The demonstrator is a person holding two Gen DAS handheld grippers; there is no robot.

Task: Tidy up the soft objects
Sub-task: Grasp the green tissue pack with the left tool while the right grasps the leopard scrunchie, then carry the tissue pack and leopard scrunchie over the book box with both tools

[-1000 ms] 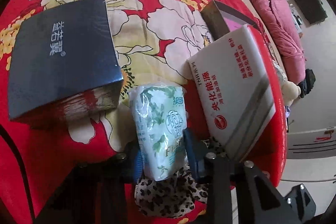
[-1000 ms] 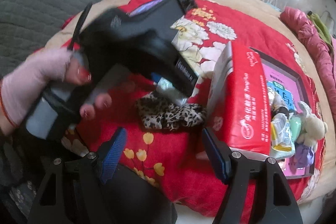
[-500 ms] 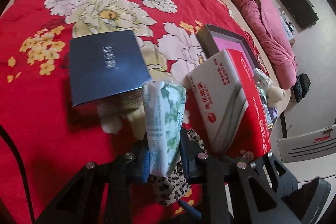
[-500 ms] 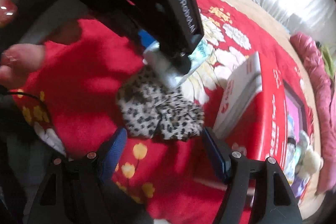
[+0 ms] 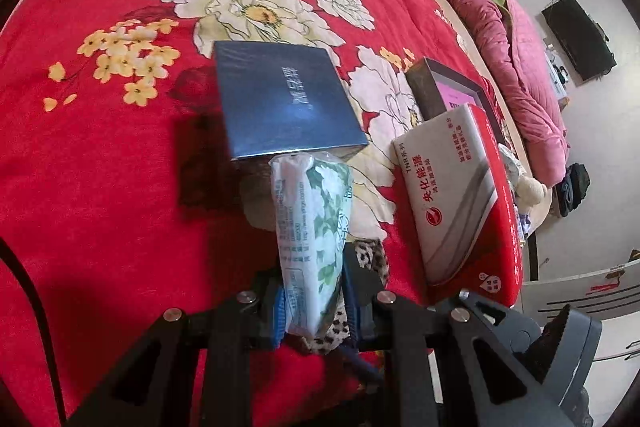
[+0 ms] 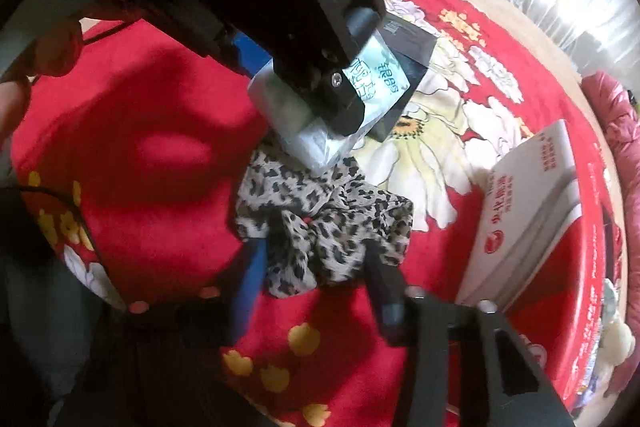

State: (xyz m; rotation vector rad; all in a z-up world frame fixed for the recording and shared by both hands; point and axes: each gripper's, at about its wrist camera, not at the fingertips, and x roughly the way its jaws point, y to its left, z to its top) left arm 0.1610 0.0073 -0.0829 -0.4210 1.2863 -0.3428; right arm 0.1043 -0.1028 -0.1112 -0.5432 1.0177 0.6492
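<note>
My left gripper (image 5: 314, 291) is shut on a green and white flowered tissue pack (image 5: 312, 219), held above the red bedspread. In the right wrist view the same pack (image 6: 372, 83) hangs in the left gripper's black fingers (image 6: 340, 107) just above a leopard-print cloth (image 6: 320, 223). The cloth lies bunched on the bedspread. My right gripper (image 6: 316, 267) points down at it and its jaws are closing, with the cloth's near part pinched between the two pads. In the left wrist view only a bit of that cloth (image 5: 370, 259) shows behind the pack.
A dark blue box (image 5: 284, 103) lies beyond the pack. A red and white tissue carton (image 5: 452, 195) leans on a dark tray (image 5: 424, 83) holding small toys. A pink quilt (image 5: 520, 27) lies far right. A person's hand (image 6: 52, 47) grips the left tool.
The left gripper lifted the tissue pack up and away from the blue box. The right gripper came down over the leopard cloth and its jaws narrowed onto it.
</note>
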